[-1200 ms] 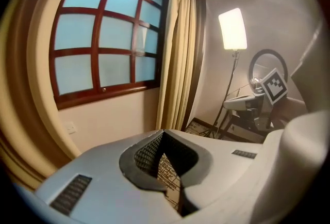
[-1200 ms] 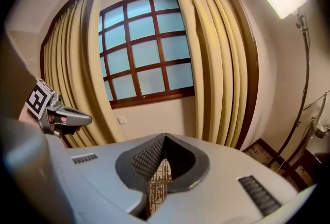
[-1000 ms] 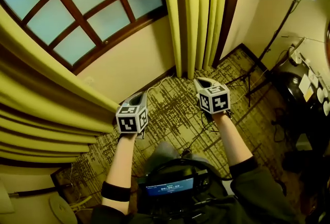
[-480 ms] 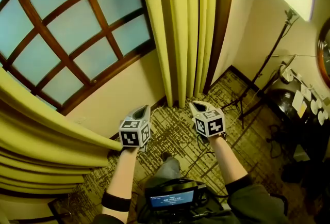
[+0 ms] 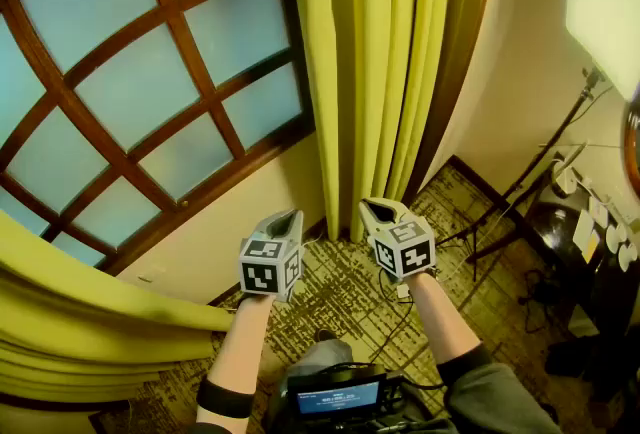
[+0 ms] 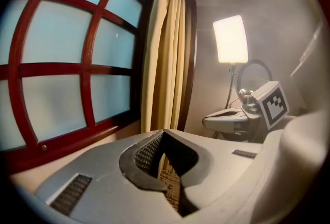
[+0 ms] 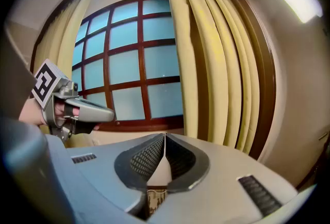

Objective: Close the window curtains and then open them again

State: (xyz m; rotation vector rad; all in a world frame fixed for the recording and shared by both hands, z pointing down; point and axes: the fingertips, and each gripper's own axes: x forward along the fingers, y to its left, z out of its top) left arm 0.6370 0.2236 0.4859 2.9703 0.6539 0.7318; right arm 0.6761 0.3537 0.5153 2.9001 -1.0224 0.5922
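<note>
The left gripper [image 5: 283,220] and right gripper [image 5: 378,211] pointed toward the yellow curtain [image 5: 375,72] beside the window [image 5: 150,72], fingers shut and empty. I'd guess they were there to grab its edge.

The left forearm [image 5: 238,347] and right forearm [image 5: 442,317] reach forward side by side. The left gripper [image 5: 287,216] and right gripper [image 5: 373,207] point ahead and slightly downward, near each other without touching. Each has its jaws pressed together, gripping nothing.

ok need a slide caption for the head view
Left gripper and right gripper, both shut and empty, held side by side before the gathered curtain right of the uncovered window.
</note>
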